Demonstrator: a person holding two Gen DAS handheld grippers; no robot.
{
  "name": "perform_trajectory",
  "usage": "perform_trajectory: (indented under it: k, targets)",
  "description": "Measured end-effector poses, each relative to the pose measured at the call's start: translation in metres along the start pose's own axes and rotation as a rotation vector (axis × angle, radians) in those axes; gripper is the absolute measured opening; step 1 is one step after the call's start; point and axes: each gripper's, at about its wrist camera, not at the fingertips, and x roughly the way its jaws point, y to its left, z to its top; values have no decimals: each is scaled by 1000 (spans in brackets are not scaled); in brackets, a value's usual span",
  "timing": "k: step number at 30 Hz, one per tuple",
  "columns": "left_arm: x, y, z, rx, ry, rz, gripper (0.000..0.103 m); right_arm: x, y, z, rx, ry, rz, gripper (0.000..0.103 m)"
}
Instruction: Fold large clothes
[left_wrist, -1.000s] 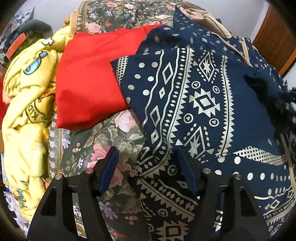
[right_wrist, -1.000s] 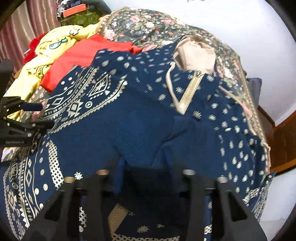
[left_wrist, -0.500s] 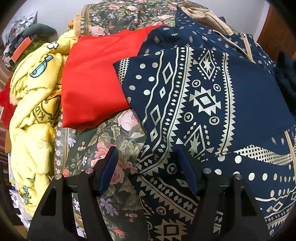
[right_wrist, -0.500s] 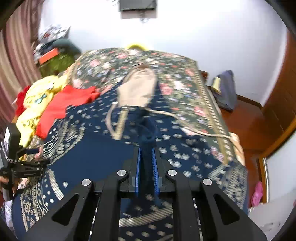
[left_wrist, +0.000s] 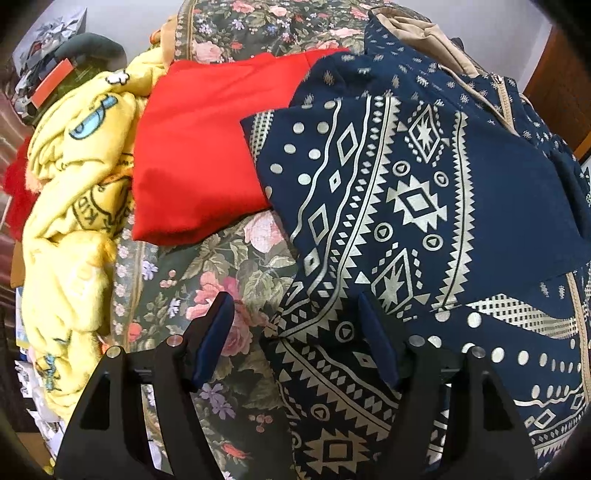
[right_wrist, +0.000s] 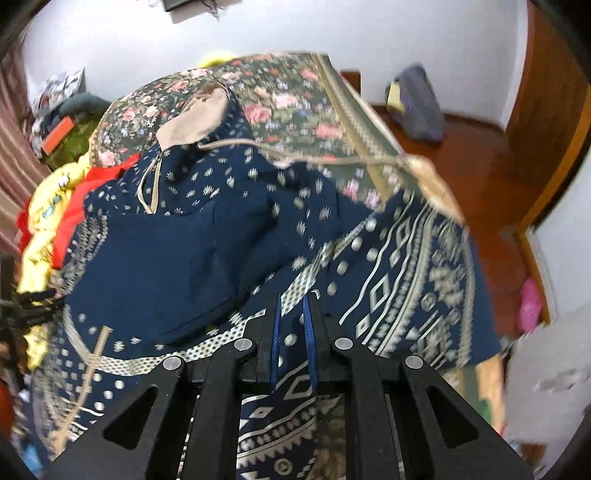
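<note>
The navy dress (left_wrist: 424, 199), a large printed garment, lies spread over most of the bed (left_wrist: 229, 280), whose floral cover shows bare only in a patch at the near left and along the far end. Its folded left edge runs diagonally and overlaps the corner of a red cloth (left_wrist: 207, 155) lying flat beside it; a rumpled yellow blanket (left_wrist: 74, 206) crowds the bed's left border, so open room on that side is limited to the floral patch. In the right wrist view the bed's right edge drops to a wooden floor (right_wrist: 476, 162), clear except for a grey bag (right_wrist: 421, 103) by the wall and a pink object (right_wrist: 530, 306) low at the right. The left gripper (left_wrist: 295, 332) hangs over the dress's left edge with its jaws spread wide: one blue pad is above the bare floral cover, the other above the printed fabric, and nothing is pinched. The right gripper (right_wrist: 293, 332) has its jaws pressed nearly together, pinching a fold of the dress, which rises to the pads and drapes away on both sides. The fabric is thin and smooth, dark navy with pale gold geometric bands, diamonds and dots, small sprigs on the upper part, and a beige lining (right_wrist: 195, 118) at the neck.
</note>
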Motion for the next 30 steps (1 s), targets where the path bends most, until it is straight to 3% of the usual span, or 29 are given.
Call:
perform_trajectory:
  k: [2,5,6,11,16,18,19,20,21,30]
  targets:
    - [-11,0,3,-5,-21,-12,68,5,-3,3,43,12,43,17]
    - [-32,-2,11,-23,-68,-50,68,19,-2,11,98,31,99,42]
    - [-40,-4,15,-24,-87,-62,68,26,-1,14,114,33,108,44]
    - [-60,-24,30,16,-146,-109,68,54,1,21,170,63,121,44]
    - [-42,-54,38,66,-117,-140,68,60,2,30,219,29,125,45]
    - [-29,-64,39,79,-90,-138,68,61,11,32,170,21,90,38]
    - [-23,-68,38,84,-75,-140,68,61,15,32,144,19,76,31]
    - [-19,-72,38,86,-65,-140,68,61,20,32,113,22,69,14]
    - [-14,-74,37,86,-58,-139,69,59,22,31,95,20,57,11]
    - [-8,-64,34,22,-52,-194,70,3,6,25,78,-111,56,9]
